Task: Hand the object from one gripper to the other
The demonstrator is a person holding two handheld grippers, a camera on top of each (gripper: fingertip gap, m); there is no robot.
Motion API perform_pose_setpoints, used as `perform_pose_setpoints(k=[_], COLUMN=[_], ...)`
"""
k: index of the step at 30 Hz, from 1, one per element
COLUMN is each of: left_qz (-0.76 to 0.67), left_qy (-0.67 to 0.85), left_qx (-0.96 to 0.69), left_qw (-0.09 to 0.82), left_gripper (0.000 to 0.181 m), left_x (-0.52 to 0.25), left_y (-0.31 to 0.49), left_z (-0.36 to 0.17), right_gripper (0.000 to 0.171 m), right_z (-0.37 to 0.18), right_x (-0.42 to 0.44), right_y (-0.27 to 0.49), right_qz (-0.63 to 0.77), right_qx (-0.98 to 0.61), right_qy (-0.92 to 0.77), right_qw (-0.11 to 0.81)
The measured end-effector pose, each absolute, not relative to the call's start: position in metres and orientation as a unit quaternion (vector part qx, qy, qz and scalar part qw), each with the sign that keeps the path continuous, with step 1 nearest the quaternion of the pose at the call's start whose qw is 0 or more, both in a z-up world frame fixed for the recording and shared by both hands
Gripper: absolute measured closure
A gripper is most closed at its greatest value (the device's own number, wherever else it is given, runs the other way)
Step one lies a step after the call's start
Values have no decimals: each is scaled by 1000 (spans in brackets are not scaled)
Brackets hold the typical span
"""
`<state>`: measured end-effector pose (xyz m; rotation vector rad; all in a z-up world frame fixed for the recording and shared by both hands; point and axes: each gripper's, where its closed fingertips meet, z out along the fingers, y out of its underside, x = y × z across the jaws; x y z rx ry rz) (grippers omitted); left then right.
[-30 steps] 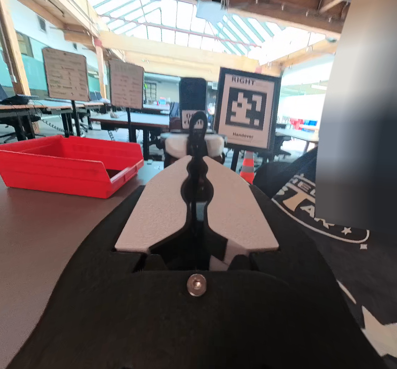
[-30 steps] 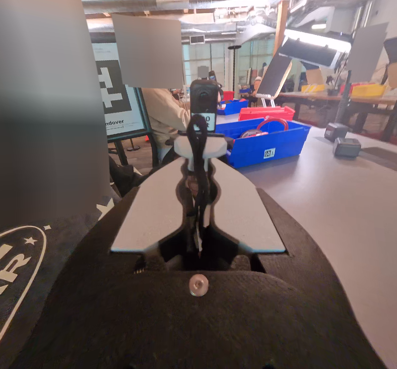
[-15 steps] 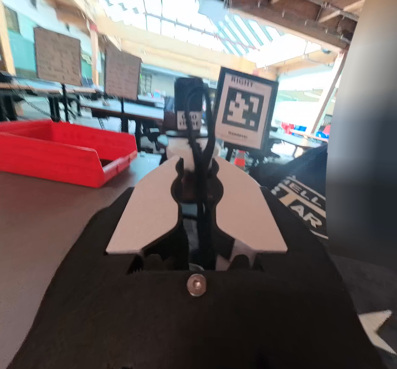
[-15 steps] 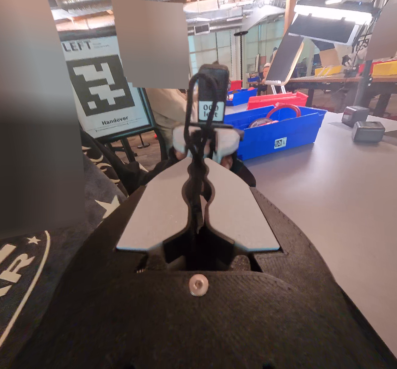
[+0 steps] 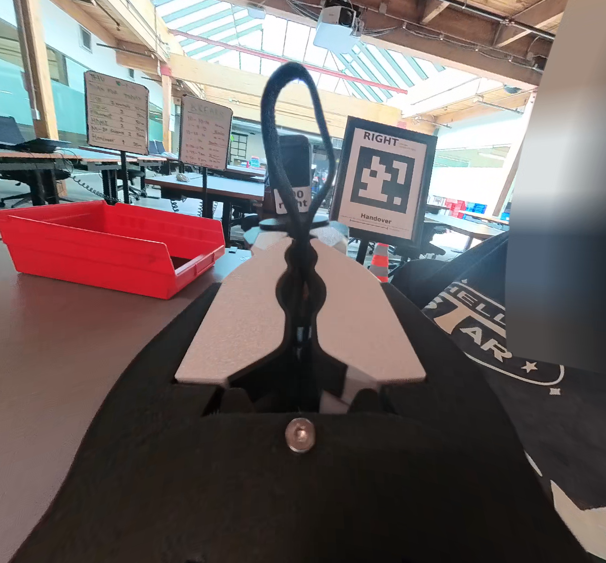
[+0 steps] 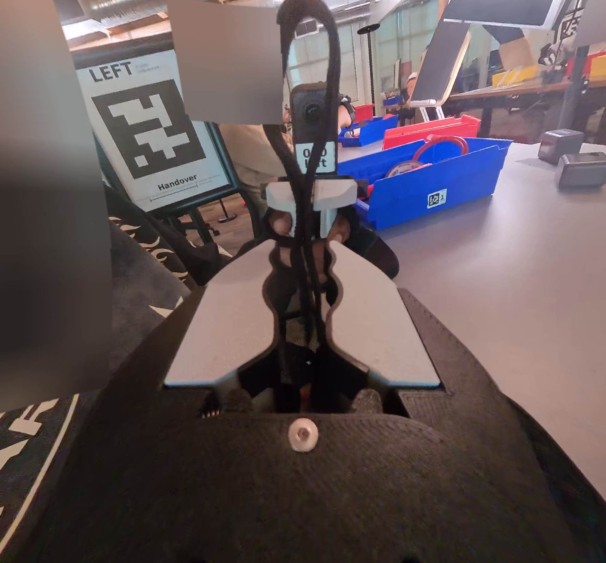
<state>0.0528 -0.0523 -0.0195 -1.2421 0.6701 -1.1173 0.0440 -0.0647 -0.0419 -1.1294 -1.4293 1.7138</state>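
Two hand-held grippers face each other nose to nose above a grey table (image 6: 492,285), with a thin black fabric cord loop (image 5: 296,140) standing upright between them.

In the left wrist view, the left gripper (image 5: 300,245) has its grey fingers (image 5: 242,311) drawn together on the doubled strands of the cord, which run down through the scalloped slot between them while the free loop rises above the tips.

In the right wrist view, the right gripper (image 6: 303,249) shows a clear gap between its grey fingers (image 6: 229,317); the cord's strands pass through that gap and do not look pinched. The hold therefore appears to rest with the left gripper alone.

The cord's long axis is vertical, lying in the plane that both pairs of fingers straddle, so neither gripper looks to need turning. The two sets of fingertips sit just beside each other with the cord in the middle, and the left one's white crosspiece (image 6: 311,194) is directly ahead of the right's tips.

Which way the exchange is meant to go cannot be told from this moment. A red plastic bin (image 5: 108,245) and a blue plastic bin (image 6: 436,180) sit on the table well apart from the meeting point.
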Motion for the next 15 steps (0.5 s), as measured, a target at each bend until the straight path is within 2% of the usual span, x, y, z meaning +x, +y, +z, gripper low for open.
perform_pose_setpoints(k=[2,6,10,15], left_qz=[-489,-503,-514,-506], left_qy=[289,285,275,319], left_qx=[-539,-542,-565,-569], left_qw=[622,610,584,564], left_gripper=[176,173,152,153], left_x=[52,53,55,70], left_y=[-53,-53,-47,-53], left_z=[-19,-19,-28,-40], right_gripper=[163,165,166,166], right_z=[-43,-42,-28,-24], right_x=[43,45,52,56], right_y=[-67,-67,-62,-55], right_qz=[650,644,668,664], right_qx=[-421,-420,-410,-416], right_qy=[-546,-552,-523,-517], right_qw=[318,322,334,344])
